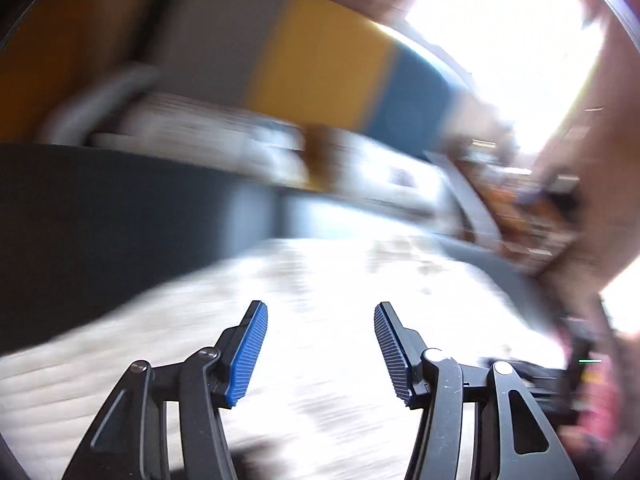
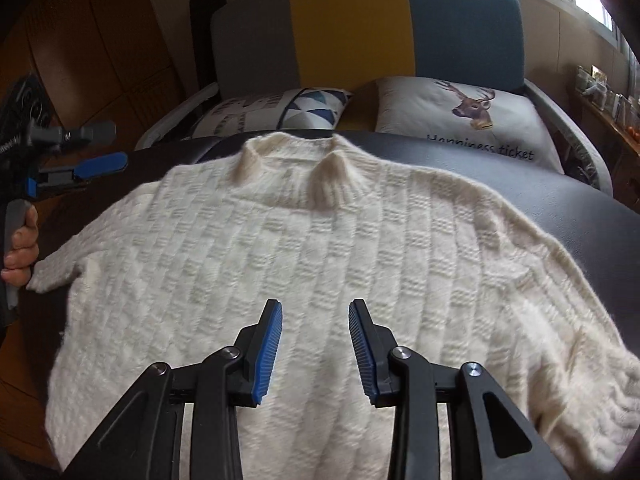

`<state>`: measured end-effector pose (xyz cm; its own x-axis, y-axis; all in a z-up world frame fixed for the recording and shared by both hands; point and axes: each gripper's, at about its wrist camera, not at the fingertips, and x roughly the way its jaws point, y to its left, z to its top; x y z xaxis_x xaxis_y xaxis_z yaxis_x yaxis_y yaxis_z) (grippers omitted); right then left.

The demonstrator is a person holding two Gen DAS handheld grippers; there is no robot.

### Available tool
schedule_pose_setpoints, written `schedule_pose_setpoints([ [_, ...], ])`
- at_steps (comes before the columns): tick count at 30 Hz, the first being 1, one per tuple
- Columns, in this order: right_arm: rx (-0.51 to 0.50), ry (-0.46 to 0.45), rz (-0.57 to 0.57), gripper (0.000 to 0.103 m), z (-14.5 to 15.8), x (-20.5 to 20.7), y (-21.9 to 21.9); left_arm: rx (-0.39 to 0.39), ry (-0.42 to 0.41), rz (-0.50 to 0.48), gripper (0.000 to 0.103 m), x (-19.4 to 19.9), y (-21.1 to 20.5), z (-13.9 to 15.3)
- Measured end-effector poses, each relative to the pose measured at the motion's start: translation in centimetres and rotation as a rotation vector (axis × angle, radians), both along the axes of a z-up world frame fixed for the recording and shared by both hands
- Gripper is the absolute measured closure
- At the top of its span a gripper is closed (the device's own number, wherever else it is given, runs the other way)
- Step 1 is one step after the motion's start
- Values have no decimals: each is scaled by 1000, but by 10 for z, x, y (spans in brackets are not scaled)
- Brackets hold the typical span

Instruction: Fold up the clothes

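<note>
A cream knitted sweater (image 2: 320, 248) lies spread flat on a dark table (image 2: 540, 184), collar at the far side, sleeves out to both sides. My right gripper (image 2: 316, 308) is open and empty, hovering over the sweater's lower middle. My left gripper (image 1: 320, 310) is open and empty above the sweater (image 1: 320, 280); its view is heavily motion-blurred. The left gripper also shows in the right wrist view (image 2: 96, 148) at the left edge, held in a hand above the left sleeve (image 2: 52, 276).
A bed with a grey, yellow and blue headboard (image 2: 352, 24) stands behind the table, with a triangle-patterned pillow (image 2: 312, 108) and a deer pillow (image 2: 468, 120). Wooden panels (image 2: 100, 40) are at left, a cluttered shelf (image 2: 608, 100) at right under windows.
</note>
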<state>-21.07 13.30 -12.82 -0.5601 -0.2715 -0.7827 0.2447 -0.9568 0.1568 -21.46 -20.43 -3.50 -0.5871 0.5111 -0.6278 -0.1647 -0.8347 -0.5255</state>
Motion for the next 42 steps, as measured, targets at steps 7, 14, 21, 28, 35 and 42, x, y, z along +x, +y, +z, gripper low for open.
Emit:
schedule_pose_setpoints([
  [7,-24,27,-92,68,-6,-55,47,140,-179,-162,34,-110,101,-21],
  [14,-189,17,-95,67,-29,-63,74,116,-333,-212,36,-166,136,-67],
  [21,-376,2,-109,67,-39,-62,94,94,-343,-345,49,-189,177,-85],
  [28,-293,15,-106,67,-37,-60,79,93,-212,-369,101,-197,200,-65],
  [35,-295,19,-110,67,-37,-59,79,57,-290,-316,97,-218,203,-107],
  [42,-334,11,-112,67,-38,-59,83,99,-193,-210,58,-184,163,-74],
])
